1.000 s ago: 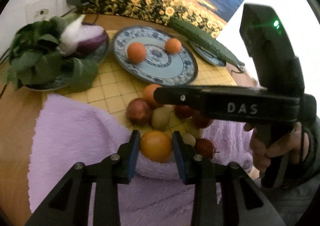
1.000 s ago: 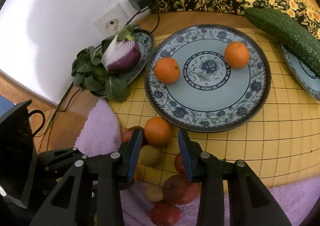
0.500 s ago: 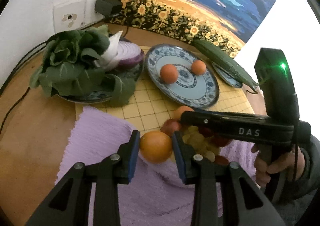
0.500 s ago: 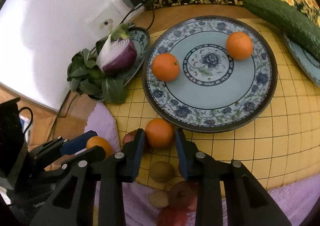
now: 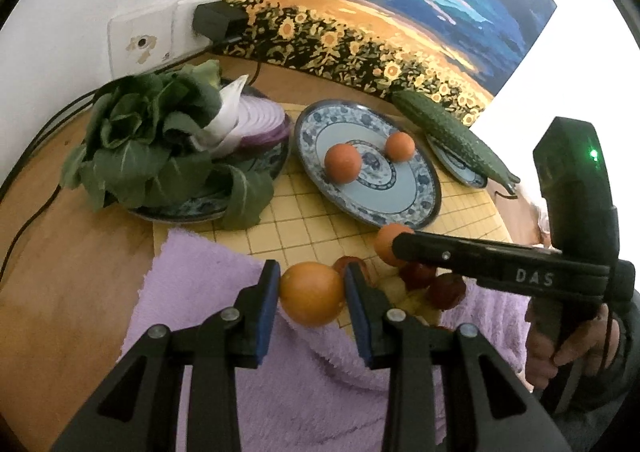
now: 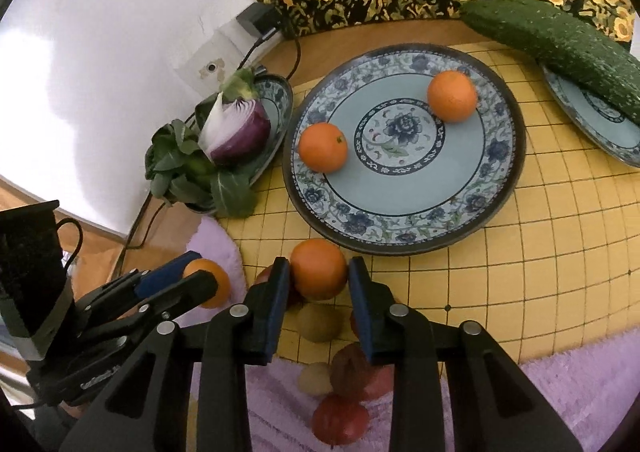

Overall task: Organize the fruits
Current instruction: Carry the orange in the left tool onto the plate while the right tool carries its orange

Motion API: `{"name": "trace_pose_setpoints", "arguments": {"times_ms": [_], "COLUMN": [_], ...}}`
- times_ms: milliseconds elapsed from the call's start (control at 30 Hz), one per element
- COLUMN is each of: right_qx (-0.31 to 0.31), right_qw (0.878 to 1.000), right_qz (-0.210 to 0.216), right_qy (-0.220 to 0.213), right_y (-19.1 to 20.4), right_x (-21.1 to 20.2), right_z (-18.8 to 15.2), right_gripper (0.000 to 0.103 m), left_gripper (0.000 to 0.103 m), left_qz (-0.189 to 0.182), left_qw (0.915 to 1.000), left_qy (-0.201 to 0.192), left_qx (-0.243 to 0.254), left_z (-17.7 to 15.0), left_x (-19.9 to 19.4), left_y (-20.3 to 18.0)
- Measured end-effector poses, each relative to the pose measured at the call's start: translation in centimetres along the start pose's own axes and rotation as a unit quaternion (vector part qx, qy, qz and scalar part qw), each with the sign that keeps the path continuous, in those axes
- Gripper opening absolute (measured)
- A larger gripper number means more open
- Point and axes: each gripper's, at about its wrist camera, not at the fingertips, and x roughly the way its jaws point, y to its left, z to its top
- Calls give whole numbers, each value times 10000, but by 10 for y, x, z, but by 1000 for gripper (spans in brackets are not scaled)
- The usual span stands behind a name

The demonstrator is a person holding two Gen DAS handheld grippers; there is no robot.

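Note:
My left gripper is shut on an orange and holds it above the purple towel. In the right wrist view my right gripper has both pads against a second orange, just in front of the blue patterned plate. Two more oranges lie on that plate. Behind the right fingers sits a small pile: a kiwi and red apples. The left gripper with its orange shows at the lower left of that view.
A plate at the left holds leafy greens and a halved red onion. A cucumber rests on a small plate at the right. A yellow grid mat lies under the plates. A wall socket with a charger and cables is behind.
The left gripper has lifted its orange off the pile and drawn back to the left. The right gripper's jaws have narrowed onto the orange by the plate's rim.

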Motion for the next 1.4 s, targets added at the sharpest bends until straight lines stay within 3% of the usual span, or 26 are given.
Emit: {"name": "trace_pose_setpoints", "arguments": {"times_ms": [333,933,1400], "right_qx": [97,147,-203], "right_qw": [9998,9983,9978], "right_qz": [22,270,45], "right_qy": [-185,-502,-624], "right_y": [-6,-21,-41], "right_x": [-19,-36,-29], "right_z": [-1,11,32], "right_gripper": [31,31,31], "left_gripper": [34,34,34], "left_qz": [-244,-114,41], "left_qw": [9994,9965,9944], "left_qy": [-208,-518,-546], "left_qx": [97,647,902], "left_z": [13,63,114], "left_x": [-9,0,45], "left_y": [-16,-36,-51]}}
